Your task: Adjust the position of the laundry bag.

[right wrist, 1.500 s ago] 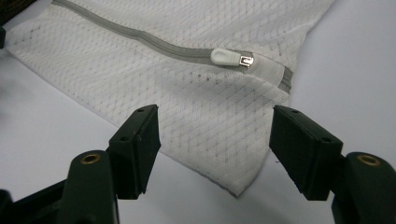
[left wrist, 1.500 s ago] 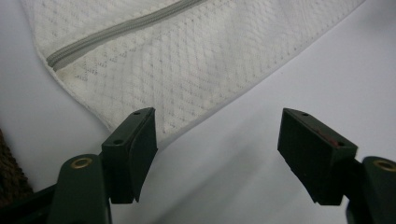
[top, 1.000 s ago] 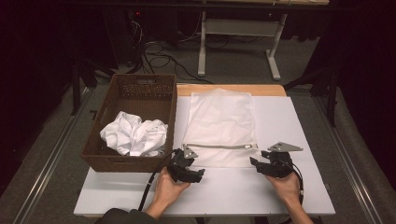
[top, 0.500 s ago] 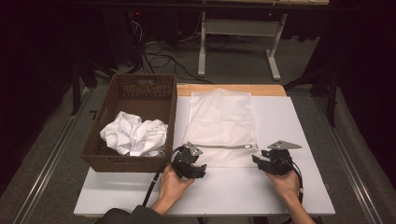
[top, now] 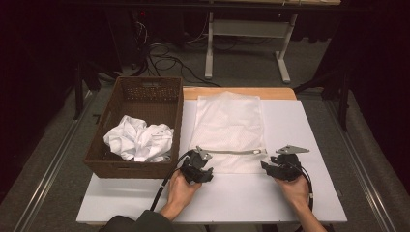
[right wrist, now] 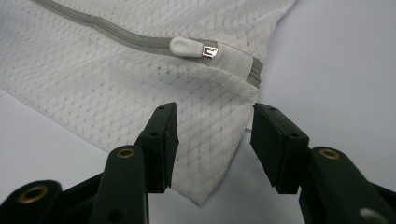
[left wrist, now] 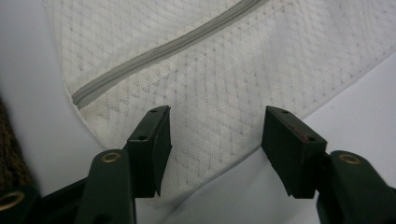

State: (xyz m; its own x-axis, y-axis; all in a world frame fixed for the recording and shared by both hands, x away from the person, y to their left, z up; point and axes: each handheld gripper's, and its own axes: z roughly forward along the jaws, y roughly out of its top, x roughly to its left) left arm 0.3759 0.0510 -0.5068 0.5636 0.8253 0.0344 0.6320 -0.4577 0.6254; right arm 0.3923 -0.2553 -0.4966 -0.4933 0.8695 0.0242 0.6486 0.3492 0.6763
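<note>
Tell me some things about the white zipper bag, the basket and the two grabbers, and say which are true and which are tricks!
1. The mesh bag lies flat on the white table. True.
2. The brown basket is empty. False: a crumpled white cloth sits inside it.
3. The left gripper has its jaws open over a near corner of the bag. True.
4. The right gripper is clamped on the zipper pull. False: its jaws are open and the pull lies just beyond them, untouched.
5. The basket stands to the right of the bag. False: in the high view it is at the bag's left.
</note>
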